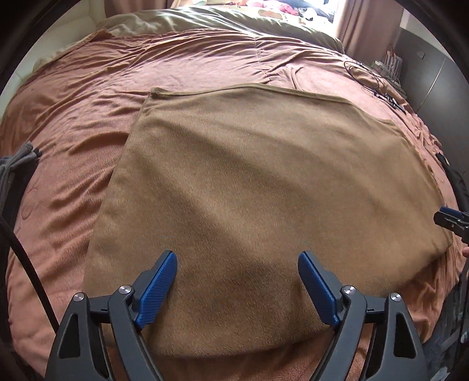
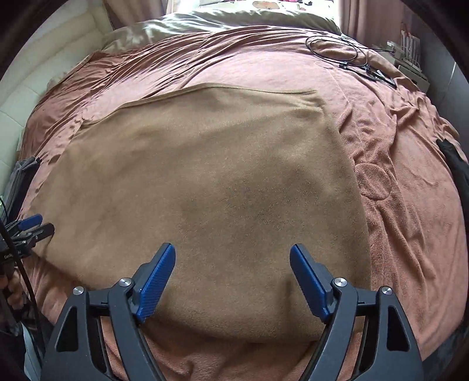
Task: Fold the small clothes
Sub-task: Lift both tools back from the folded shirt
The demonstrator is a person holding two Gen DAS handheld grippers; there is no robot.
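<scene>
A tan fleece cloth lies spread flat on the bed, its near edge toward me; it also shows in the right wrist view. My left gripper is open and empty, hovering over the cloth's near left part. My right gripper is open and empty over the cloth's near right part. The right gripper's tip shows at the right edge of the left wrist view, and the left gripper's tip shows at the left edge of the right wrist view.
The bed is covered by a wrinkled pink-brown blanket. Black cables lie at the far right of the bed. A grey folded garment sits at the left edge, a black item at the right edge. Olive bedding lies at the far end.
</scene>
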